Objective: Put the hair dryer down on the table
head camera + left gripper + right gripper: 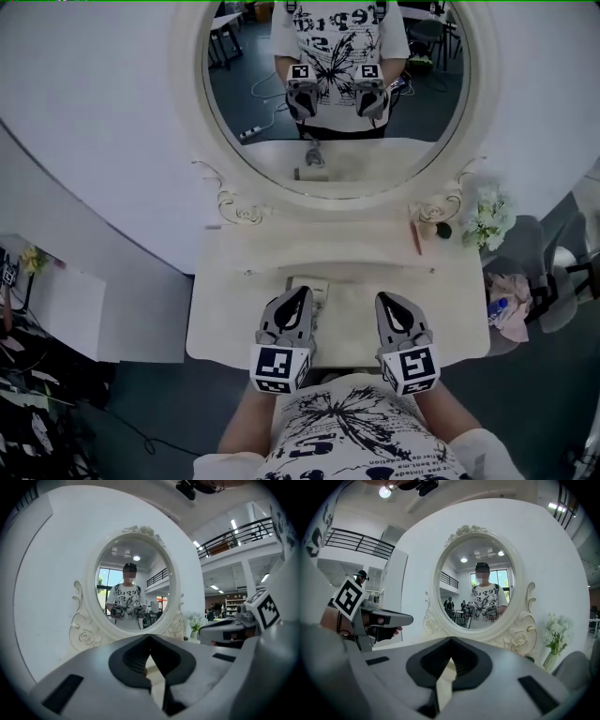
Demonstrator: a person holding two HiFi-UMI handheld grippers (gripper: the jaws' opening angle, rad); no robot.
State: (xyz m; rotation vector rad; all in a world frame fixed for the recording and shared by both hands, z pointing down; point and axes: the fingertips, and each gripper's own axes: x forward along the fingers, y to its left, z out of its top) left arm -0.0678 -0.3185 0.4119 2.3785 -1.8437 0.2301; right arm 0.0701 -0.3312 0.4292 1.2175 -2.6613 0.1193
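Note:
A cream dressing table (pixel 450 309) stands below me, and a small cream object (pixel 315 285) that may be the hair dryer lies on it; its shape is hard to make out. My left gripper (pixel 302 296) hovers with its tips just at that object, jaws shut, tips meeting (pixel 150 639) with nothing seen between them. My right gripper (pixel 386 300) hangs beside it over the table's front part, also shut and empty (pixel 451 641). Each gripper shows in the other's view: the right one (pixel 225 632), the left one (pixel 389 619).
A large oval mirror (pixel 187 56) rises at the back of the table and reflects the person and both grippers. White flowers (pixel 489 220), a thin reddish stick (pixel 416 236) and a small dark knob (pixel 443 230) sit back right. A chair with cloths (pixel 511 309) stands right, a white cabinet (pixel 66 309) left.

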